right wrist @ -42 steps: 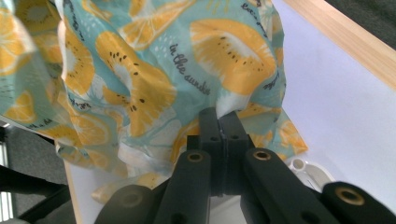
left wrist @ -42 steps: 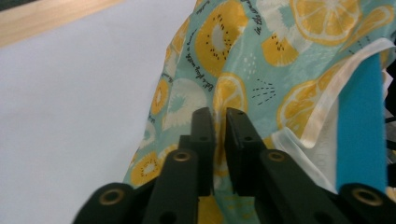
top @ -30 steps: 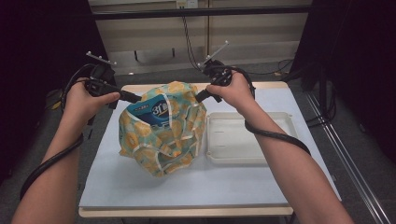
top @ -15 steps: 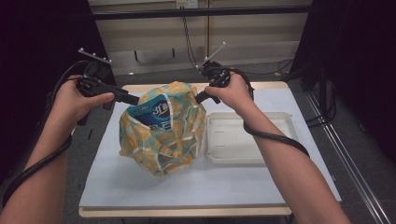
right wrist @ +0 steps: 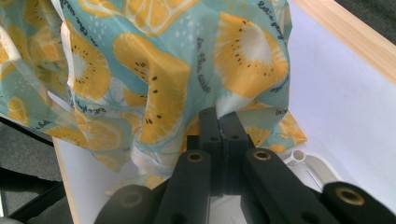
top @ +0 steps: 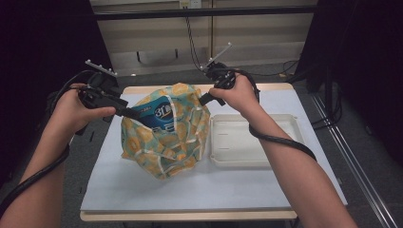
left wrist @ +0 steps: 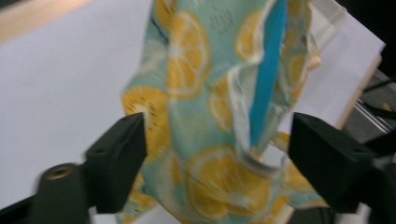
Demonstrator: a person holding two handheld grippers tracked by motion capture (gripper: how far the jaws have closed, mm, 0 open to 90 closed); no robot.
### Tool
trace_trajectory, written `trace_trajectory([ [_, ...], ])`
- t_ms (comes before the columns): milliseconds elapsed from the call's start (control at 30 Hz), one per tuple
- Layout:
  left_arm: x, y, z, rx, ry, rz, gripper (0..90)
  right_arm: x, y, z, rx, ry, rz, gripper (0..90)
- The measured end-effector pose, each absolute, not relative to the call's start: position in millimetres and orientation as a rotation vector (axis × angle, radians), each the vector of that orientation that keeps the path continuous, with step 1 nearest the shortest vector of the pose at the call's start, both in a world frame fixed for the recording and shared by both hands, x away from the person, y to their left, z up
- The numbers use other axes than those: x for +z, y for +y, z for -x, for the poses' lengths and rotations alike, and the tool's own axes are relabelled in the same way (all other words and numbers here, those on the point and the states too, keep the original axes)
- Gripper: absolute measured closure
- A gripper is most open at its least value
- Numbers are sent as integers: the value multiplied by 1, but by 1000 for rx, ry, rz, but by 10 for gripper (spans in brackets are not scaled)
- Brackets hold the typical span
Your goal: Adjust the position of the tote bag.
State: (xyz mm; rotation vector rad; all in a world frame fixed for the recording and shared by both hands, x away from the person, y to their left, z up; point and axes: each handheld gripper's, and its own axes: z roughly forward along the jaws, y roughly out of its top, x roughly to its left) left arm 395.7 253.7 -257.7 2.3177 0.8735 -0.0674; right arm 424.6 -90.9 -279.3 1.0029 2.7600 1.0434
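Observation:
A cloth bag (top: 166,137) printed with orange and lemon slices stands on the white mat, with a blue package (top: 159,114) showing in its mouth. My right gripper (top: 203,99) is shut on the bag's right rim; in the right gripper view the jaws (right wrist: 219,114) pinch the fabric (right wrist: 163,70). My left gripper (top: 128,113) is at the bag's left rim. Its jaws have just been opening and now stand wide (left wrist: 219,140). The bag's cloth (left wrist: 201,177) and the package's blue edge (left wrist: 268,70) lie between them, untouched by the pads.
A white shallow tray (top: 252,142) lies on the mat just right of the bag; its corner (right wrist: 303,168) shows below the right gripper. The white mat (top: 214,190) covers a wooden table. Cables trail from both grippers along the forearms. Dark floor surrounds the table.
The left hand has shifted slightly at the bag's left rim and its jaws stand wider apart than before. The right hand and the bag have kept still.

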Motion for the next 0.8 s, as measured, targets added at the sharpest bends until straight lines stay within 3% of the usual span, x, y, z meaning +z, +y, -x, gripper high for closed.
trace_trajectory([
  [67,-259,255,-395,-54,856,-2349,245,-279,-92,-424,1048,2755,-1009,900],
  [167,-260,256,-393,-73,846,-2342,408,-278,-94,-424,1044,2751,-996,900],
  [300,-256,256,-392,-59,819,-2384,753,-277,-96,-424,1045,2746,-1000,899],
  [367,-251,256,-391,-70,844,-2378,838,-277,-97,-424,1044,2742,-1004,899],
  [567,-235,254,-391,-60,864,-2409,863,-278,-98,-421,1049,2740,-1007,899],
  [800,-207,259,-396,2,875,-2319,887,-277,-105,-421,1051,2728,-1030,899],
])
